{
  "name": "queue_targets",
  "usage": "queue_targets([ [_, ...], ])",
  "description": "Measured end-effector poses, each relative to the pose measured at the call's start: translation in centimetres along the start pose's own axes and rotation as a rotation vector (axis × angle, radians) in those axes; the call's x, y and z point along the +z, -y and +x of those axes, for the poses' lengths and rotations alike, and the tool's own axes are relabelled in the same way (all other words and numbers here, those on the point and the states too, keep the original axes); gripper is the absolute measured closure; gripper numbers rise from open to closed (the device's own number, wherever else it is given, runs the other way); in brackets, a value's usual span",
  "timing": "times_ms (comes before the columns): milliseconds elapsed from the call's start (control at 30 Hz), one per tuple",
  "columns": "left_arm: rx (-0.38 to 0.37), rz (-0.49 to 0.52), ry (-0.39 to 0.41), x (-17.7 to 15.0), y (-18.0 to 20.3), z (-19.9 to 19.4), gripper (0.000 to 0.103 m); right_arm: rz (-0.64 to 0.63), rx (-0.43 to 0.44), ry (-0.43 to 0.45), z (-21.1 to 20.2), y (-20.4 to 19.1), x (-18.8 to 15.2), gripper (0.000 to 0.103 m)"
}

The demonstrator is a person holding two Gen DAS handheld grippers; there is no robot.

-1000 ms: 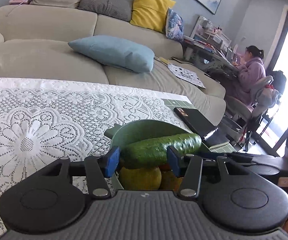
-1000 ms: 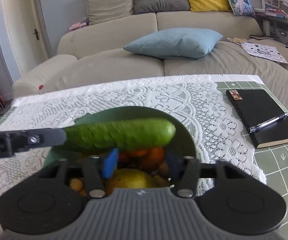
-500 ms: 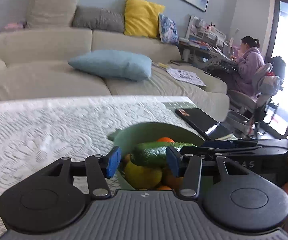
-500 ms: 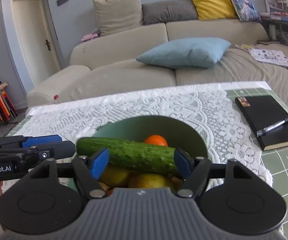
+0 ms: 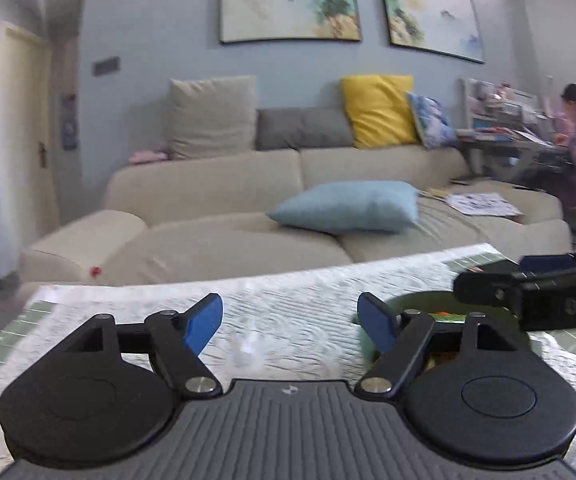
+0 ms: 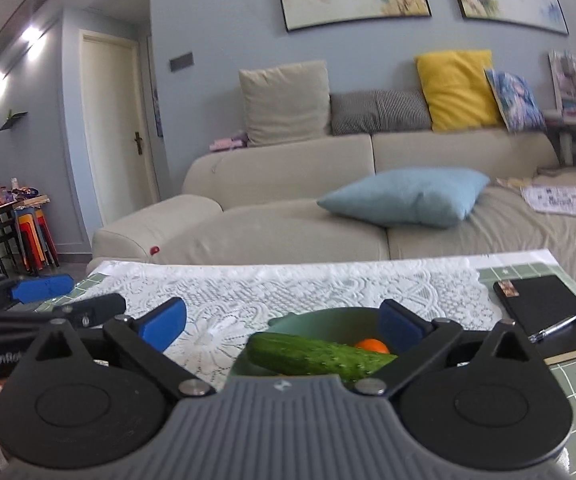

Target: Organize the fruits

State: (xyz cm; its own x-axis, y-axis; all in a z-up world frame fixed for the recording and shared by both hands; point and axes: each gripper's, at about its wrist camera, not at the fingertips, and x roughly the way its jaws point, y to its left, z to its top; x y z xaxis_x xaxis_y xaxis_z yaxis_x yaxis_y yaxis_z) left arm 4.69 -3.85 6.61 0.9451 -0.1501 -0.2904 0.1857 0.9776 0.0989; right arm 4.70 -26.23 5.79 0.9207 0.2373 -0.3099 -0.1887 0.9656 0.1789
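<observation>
My left gripper (image 5: 289,322) had let go the cucumber (image 6: 319,354); it lay across the bowl (image 6: 327,316). Both tools spread, empty, my right gripper (image 6: 284,326) included. Fruit looked gathered.

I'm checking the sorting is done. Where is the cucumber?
In the right wrist view, the cucumber lies in the green bowl, beside an orange.
</observation>
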Motion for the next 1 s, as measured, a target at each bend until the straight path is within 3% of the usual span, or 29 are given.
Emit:
queue_targets([
  [233,0.177,-0.002,0.030,-0.7,-0.2,-1.3,0.006,-0.050,-0.008,0.023,-1.5,-2.3,-1.9,0.004],
  [467,0.255,-0.019,-0.029,-2.8,-0.1,-1.9,0.006,-0.104,-0.025,0.011,-1.7,-3.7,-3.8,0.004],
  [733,0.218,-0.120,-0.228,-5.4,-1.3,-0.7,0.006,-0.123,-0.037,-0.092,-0.6,-4.2,-6.1,0.004],
  [1000,0.235,-0.086,-0.220,-5.6,-0.3,-1.1,0.006,-0.139,-0.048,-0.114,-0.7,-4.1,-6.6,0.004],
])
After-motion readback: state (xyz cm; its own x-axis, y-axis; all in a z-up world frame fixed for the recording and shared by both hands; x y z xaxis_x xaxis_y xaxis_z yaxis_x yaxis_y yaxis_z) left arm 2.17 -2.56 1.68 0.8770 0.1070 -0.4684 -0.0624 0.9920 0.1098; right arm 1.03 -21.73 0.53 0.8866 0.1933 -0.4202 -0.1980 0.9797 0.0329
